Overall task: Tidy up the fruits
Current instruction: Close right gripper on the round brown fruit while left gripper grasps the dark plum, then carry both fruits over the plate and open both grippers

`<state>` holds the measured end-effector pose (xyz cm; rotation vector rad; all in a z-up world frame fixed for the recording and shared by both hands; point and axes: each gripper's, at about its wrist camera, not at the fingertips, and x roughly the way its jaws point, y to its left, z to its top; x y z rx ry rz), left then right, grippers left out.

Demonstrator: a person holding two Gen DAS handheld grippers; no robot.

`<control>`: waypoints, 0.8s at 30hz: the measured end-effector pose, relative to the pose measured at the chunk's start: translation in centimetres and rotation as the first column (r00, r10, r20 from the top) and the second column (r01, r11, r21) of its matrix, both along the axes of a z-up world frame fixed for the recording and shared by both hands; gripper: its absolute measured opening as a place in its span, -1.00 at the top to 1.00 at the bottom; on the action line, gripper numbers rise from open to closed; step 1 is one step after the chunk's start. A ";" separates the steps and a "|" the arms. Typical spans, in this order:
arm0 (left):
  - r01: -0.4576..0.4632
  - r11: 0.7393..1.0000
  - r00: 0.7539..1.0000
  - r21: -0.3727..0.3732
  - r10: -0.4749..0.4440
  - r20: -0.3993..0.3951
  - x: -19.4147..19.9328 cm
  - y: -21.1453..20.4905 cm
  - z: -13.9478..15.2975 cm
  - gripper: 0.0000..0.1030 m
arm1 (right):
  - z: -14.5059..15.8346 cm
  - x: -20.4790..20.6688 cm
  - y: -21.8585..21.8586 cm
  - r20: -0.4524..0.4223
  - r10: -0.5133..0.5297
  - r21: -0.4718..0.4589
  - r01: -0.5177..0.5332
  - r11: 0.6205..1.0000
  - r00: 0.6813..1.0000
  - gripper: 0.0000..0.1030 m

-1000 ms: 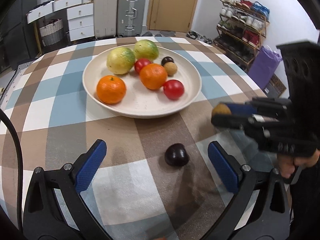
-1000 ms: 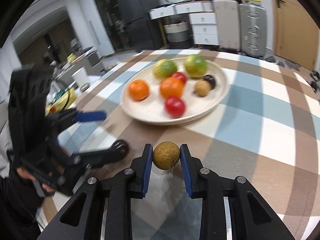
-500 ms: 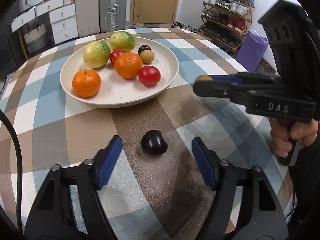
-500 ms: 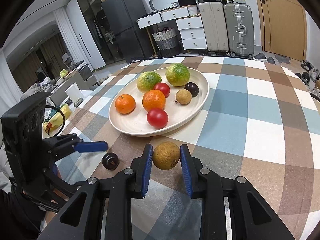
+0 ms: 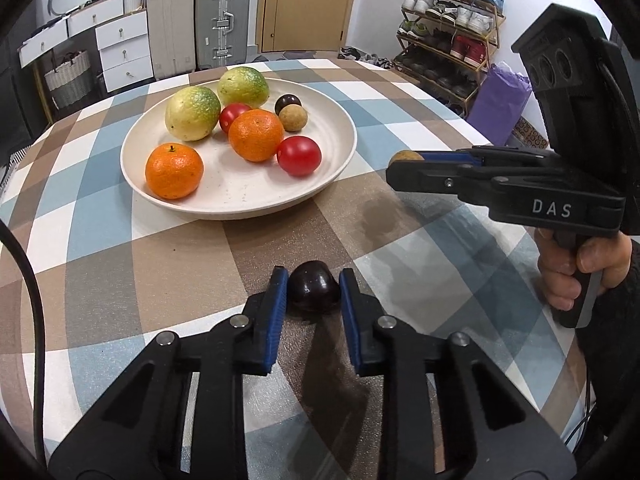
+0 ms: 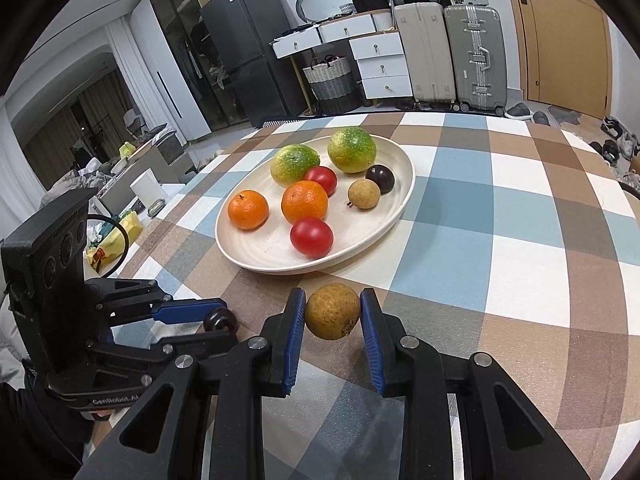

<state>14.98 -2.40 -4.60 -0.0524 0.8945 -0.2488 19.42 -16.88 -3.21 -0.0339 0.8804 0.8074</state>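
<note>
My left gripper (image 5: pixel 313 286) is shut on a dark purple fruit (image 5: pixel 314 287) that rests on the checked tablecloth; it also shows in the right wrist view (image 6: pixel 219 319). My right gripper (image 6: pixel 333 312) is shut on a brown round fruit (image 6: pixel 332 311) and holds it above the table, just short of the cream plate (image 6: pixel 394 216). The plate (image 5: pixel 340 156) holds two green-yellow fruits, two oranges, two red tomatoes, one dark fruit and one brown fruit. In the left wrist view the right gripper (image 5: pixel 404 160) is to the right of the plate.
The round table has a brown, blue and white checked cloth (image 5: pixel 120 248). Beyond it stand suitcases (image 5: pixel 222 20), white drawers (image 5: pixel 124 48), a shoe rack (image 5: pixel 448 32) and a fridge (image 6: pixel 248 60). A yellow bag (image 6: pixel 116 236) lies past the table's left edge.
My left gripper has moved forward around the dark purple fruit and closed on it. My right gripper has kept hold of the brown fruit and stays near the plate's near rim.
</note>
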 end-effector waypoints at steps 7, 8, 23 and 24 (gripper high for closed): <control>-0.010 1.000 0.999 -0.016 0.010 0.037 -0.3 0.3 0.7 0.55 | 0.1 0.1 -0.3 0.002 -0.009 0.018 0.009 1.000 1.000 0.44; -0.015 1.000 0.999 -0.017 0.015 0.043 -0.4 0.4 0.8 0.55 | 0.1 0.1 -0.4 0.003 -0.010 0.021 0.010 1.000 1.000 0.44; -0.157 0.984 0.971 -0.080 0.168 0.168 -0.2 3.3 3.4 0.55 | 1.4 0.4 -1.4 0.047 -0.056 0.116 0.050 0.992 0.997 0.44; -0.164 0.983 0.969 -0.081 0.176 0.175 -0.1 3.5 3.6 0.55 | 1.5 0.5 -1.4 0.048 -0.057 0.121 0.051 0.991 0.997 0.44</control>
